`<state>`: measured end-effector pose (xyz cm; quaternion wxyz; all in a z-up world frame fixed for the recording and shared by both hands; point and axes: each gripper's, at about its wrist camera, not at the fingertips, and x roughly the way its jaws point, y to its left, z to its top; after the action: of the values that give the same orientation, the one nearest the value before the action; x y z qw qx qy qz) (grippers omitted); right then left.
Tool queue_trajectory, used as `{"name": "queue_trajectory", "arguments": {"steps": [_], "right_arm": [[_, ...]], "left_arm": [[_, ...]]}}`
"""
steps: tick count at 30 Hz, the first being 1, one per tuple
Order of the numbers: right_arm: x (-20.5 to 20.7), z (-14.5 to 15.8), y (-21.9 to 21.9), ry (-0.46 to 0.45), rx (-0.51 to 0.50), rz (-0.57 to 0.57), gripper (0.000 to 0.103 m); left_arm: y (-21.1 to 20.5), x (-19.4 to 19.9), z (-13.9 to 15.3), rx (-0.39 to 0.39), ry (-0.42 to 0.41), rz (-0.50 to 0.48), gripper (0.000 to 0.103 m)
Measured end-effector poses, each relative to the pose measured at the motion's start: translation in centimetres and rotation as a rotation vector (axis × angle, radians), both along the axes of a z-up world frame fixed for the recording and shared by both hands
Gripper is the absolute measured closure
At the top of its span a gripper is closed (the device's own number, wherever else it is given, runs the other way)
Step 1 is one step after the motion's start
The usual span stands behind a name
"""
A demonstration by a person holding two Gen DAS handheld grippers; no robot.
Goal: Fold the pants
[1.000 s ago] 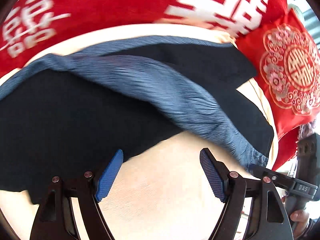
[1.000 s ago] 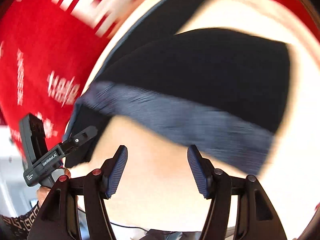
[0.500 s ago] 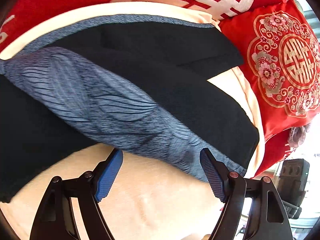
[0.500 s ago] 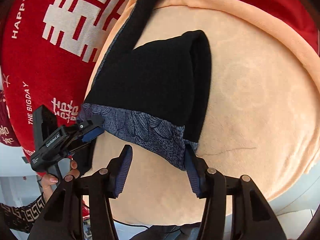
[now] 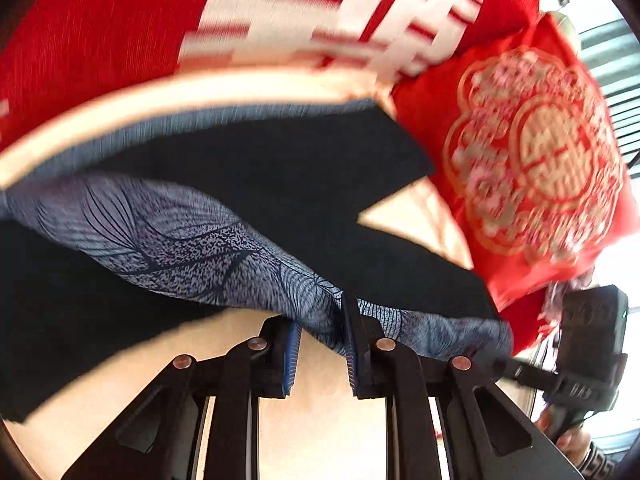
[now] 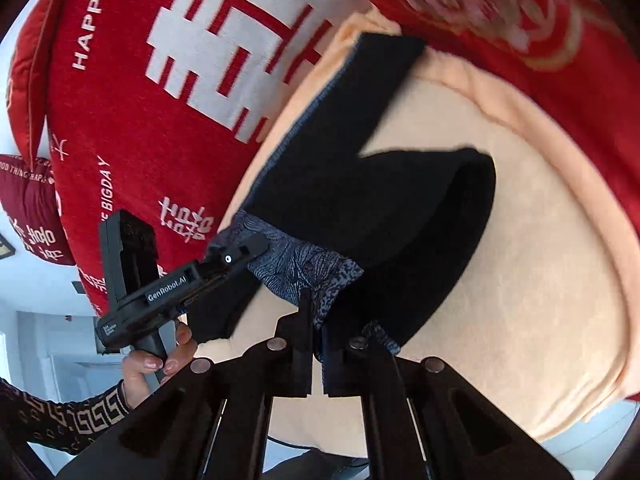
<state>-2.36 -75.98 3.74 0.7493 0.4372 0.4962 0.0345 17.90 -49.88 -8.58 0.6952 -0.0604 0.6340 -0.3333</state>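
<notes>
Pinching pants [image 5: 280, 208] hem, both grippers

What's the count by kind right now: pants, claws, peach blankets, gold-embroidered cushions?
Pants: 1
Claws: 2 (left claw, right claw)
Peach blanket: 1
Gold-embroidered cushion: 1
Total: 5

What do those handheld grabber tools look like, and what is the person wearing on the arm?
Each gripper is a black frame of angled struts with round copper-coloured rivets. The left gripper has two flat fingers faced with ribbed blue pads. The right gripper is built the same. The tool's boxy black body carries white "GenRobot.AI" lettering. The sleeve is black with a tan Greek-key pattern.
</notes>
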Motion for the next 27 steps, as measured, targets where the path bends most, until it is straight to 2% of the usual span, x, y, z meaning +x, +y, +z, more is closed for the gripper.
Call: {"name": "queue_trajectory", "arguments": {"steps": [4,7,11,13,15,16,17,18,19,20,22,24,27], "right_arm": [[4.8,3.1,-3.1,-0.065,-0.069,0.023,0.100],[10.3,4.0,-5.2,-0.080,-0.146,0.045,0.100],[16.8,3.2,-6.9,-0.054,-0.246,0.083,0.099],[17.8,1.9,-7.9,-0.031,-0.278,0.099,0.097],[20.0,0.6,-8.1,0.019,-0.355,0.101,0.096],[20.9,-0.4,-8.3,0.051,-0.382,0.104,0.093],[21.7,-1.4,-8.3,0.086,-0.408,0.112,0.081],[22.3,-1.9,-8.2,0.100,-0.424,0.122,0.060],[22.7,-2.2,-7.9,0.098,-0.454,0.133,0.045],[22.9,-2.0,-7.6,0.084,-0.488,0.139,0.022],[22.9,-1.0,-6.9,0.027,-0.532,0.154,0.021],[23.0,0.0,-6.2,0.018,-0.568,0.166,0.021],[21.3,1.4,-6.2,0.008,-0.532,0.121,0.021]], "left_arm": [[-1.1,3.4,1.6,-0.014,-0.054,0.044,0.082],[-1.8,6.2,2.3,-0.005,-0.110,0.083,0.082],[-1.8,9.1,3.0,0.080,-0.194,0.122,0.081],[-1.2,9.9,2.8,0.123,-0.215,0.144,0.081],[0.0,10.2,2.1,0.179,-0.227,0.162,0.060],[0.8,10.2,1.6,0.203,-0.233,0.175,0.033],[1.4,10.1,1.2,0.229,-0.240,0.189,0.030],[2.0,9.9,0.5,0.258,-0.235,0.190,0.030],[2.8,9.7,-0.2,0.287,-0.222,0.184,0.030],[3.6,9.4,-1.0,0.320,-0.214,0.187,0.030],[4.7,9.0,-2.3,0.365,-0.194,0.191,0.030],[5.6,8.6,-3.6,0.405,-0.173,0.189,0.030],[6.4,8.1,-5.6,0.458,-0.132,0.184,0.030]]}}
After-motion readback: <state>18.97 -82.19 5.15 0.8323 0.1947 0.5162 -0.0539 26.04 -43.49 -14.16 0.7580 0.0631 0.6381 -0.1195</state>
